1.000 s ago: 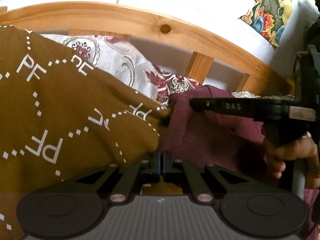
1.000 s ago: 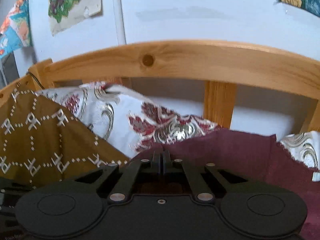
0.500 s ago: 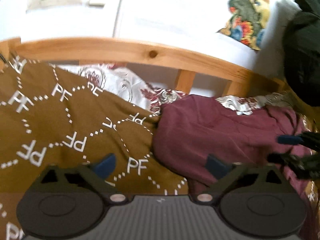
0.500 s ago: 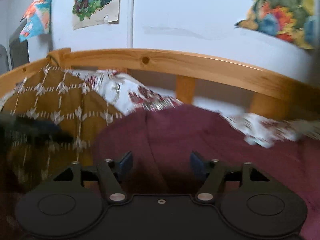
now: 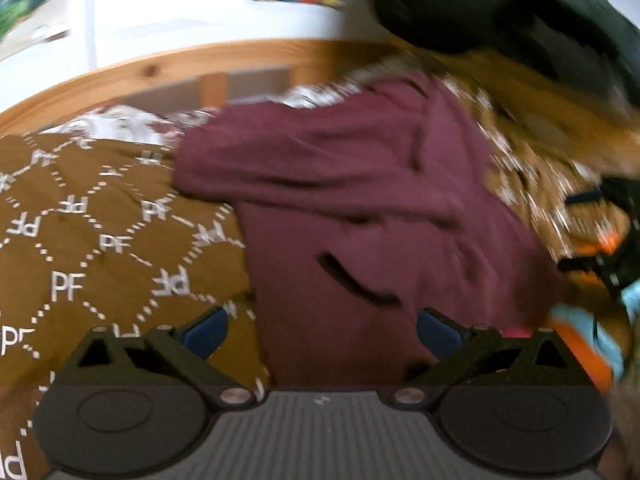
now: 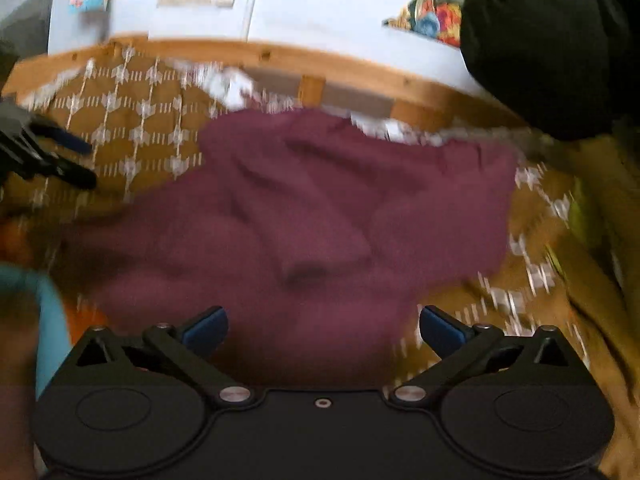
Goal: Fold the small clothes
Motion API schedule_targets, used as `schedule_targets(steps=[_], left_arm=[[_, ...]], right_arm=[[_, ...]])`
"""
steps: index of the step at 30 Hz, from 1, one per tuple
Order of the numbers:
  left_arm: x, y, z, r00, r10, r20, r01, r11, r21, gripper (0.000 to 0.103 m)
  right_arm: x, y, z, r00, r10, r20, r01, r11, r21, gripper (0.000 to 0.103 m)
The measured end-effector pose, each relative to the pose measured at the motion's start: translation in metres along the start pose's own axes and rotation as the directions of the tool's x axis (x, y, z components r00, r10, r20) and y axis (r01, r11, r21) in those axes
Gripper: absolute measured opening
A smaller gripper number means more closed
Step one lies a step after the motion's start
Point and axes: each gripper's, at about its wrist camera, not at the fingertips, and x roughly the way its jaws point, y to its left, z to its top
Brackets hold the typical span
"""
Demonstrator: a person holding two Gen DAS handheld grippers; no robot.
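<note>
A maroon garment point(image 5: 360, 208) lies folded and rumpled on a brown bedspread with white "PF" lettering point(image 5: 80, 248). It also shows in the right wrist view point(image 6: 304, 208). My left gripper point(image 5: 322, 330) is open and empty, above the garment's near left edge. My right gripper point(image 6: 324, 330) is open and empty, above the garment's near edge. The right gripper shows at the right edge of the left wrist view point(image 5: 600, 236). The left gripper shows at the left edge of the right wrist view point(image 6: 48, 156). Both views are blurred.
A wooden bed rail point(image 5: 168, 68) runs along the back, with a white wall behind. A floral white cloth point(image 5: 120, 124) lies under the rail. A black bulky shape point(image 6: 552, 44) hangs at upper right. An orange and light blue item point(image 5: 592, 344) lies at the near right.
Both grippers were shut on the maroon garment a second ago. They have opened, let it go and pulled back. The garment now lies on the bedspread.
</note>
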Motion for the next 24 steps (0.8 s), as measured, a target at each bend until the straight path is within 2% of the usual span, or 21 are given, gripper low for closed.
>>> schedule_targets(steps=[4, 8, 11, 16, 20, 22, 24], left_arm=[[0.004, -0.019, -0.014, 0.997, -0.023, -0.076, 0.032, 0.992, 0.124, 0.102], [0.022, -0.033, -0.024, 0.987, 0.037, -0.159, -0.005, 0.98, 0.197, 0.102], [0.038, -0.041, -0.029, 0.974, 0.121, -0.194, -0.066, 0.961, 0.269, 0.103], [0.047, -0.043, -0.024, 0.975, 0.146, -0.168, -0.092, 0.951, 0.296, 0.103], [0.051, -0.036, -0.015, 0.969, 0.198, -0.15, -0.145, 0.941, 0.305, 0.088], [0.051, -0.029, -0.009, 0.968, 0.205, -0.142, -0.16, 0.947, 0.277, 0.078], [0.049, -0.023, -0.005, 0.969, 0.212, -0.126, -0.174, 0.95, 0.258, 0.057]], right_arm=[[-0.008, 0.014, -0.03, 0.995, -0.029, -0.096, 0.023, 0.998, -0.064, 0.102], [-0.002, 0.034, -0.053, 0.978, -0.039, -0.206, 0.007, 0.988, -0.156, 0.102], [0.004, 0.038, -0.058, 0.975, -0.056, -0.216, 0.02, 0.986, -0.165, 0.102], [0.019, 0.037, -0.059, 0.974, -0.08, -0.211, 0.049, 0.987, -0.152, 0.102], [0.028, 0.026, -0.059, 0.978, -0.063, -0.201, 0.049, 0.996, -0.072, 0.102], [0.03, 0.023, -0.058, 0.979, -0.055, -0.196, 0.047, 0.998, -0.049, 0.102], [0.029, 0.023, -0.058, 0.981, -0.058, -0.186, 0.05, 0.998, -0.048, 0.102]])
